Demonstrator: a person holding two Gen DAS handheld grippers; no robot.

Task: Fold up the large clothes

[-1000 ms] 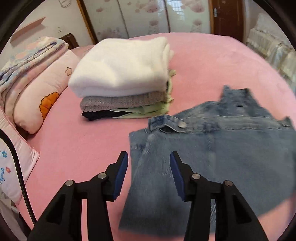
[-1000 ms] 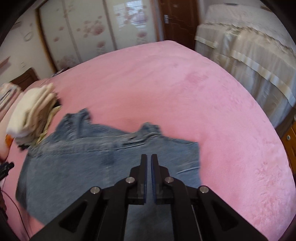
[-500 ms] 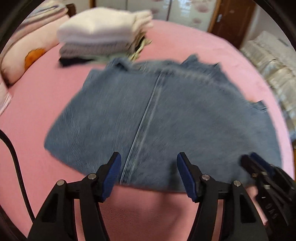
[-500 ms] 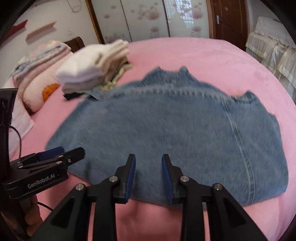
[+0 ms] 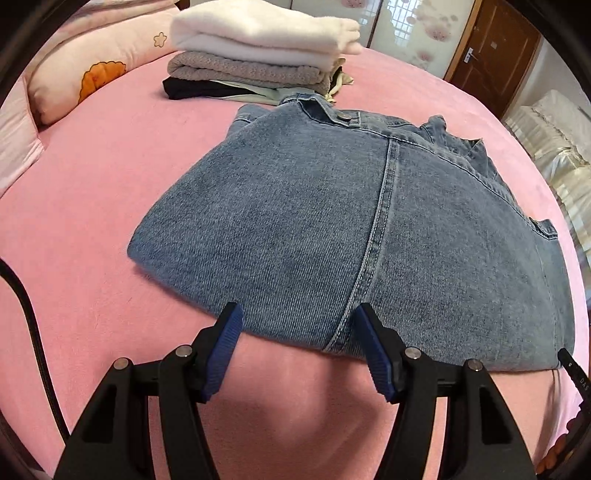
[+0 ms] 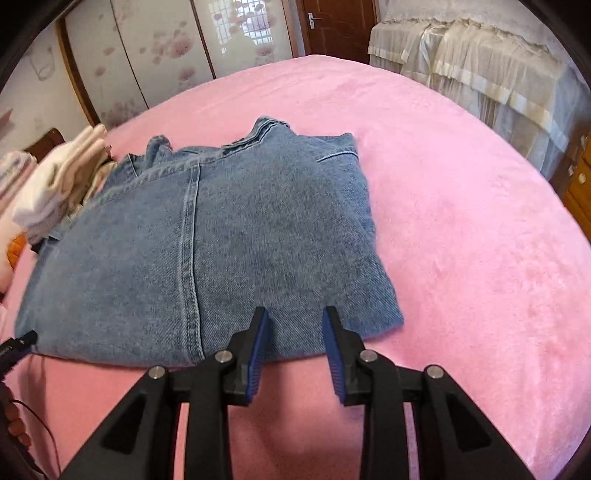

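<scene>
Folded denim garment (image 5: 369,229) lying flat on the pink bed (image 5: 110,206), its near folded edge facing both cameras. A stitched seam (image 5: 380,206) runs from the far collar end to the near edge; a metal button (image 5: 345,117) sits on the band at the far left corner.

Left claw (image 5: 297,347): jaws wide apart, holding nothing, poised at the near edge of the garment with the seam's lower end between the two blue pads (image 5: 221,354). Whether the pads touch the cloth cannot be told.

Right claw (image 6: 295,343): jaws apart, holding nothing, poised over the near edge of the garment toward its right corner, to the right of the seam. The tip of the other claw shows at the left margin of this view, by the garment's left corner.

Stack of folded clothes (image 5: 258,48): a white item on top, a grey knit below it, dark and pale green items at the bottom. It stands on the bed just beyond the garment's far left corner, close to or touching the band. A pink pillow (image 5: 96,62) with an orange flower print lies left of the stack.

Background: wardrobe doors (image 6: 162,62) with a floral pattern, a brown door (image 6: 336,26), and a cream draped cover (image 6: 480,70) to the right of the bed.
</scene>
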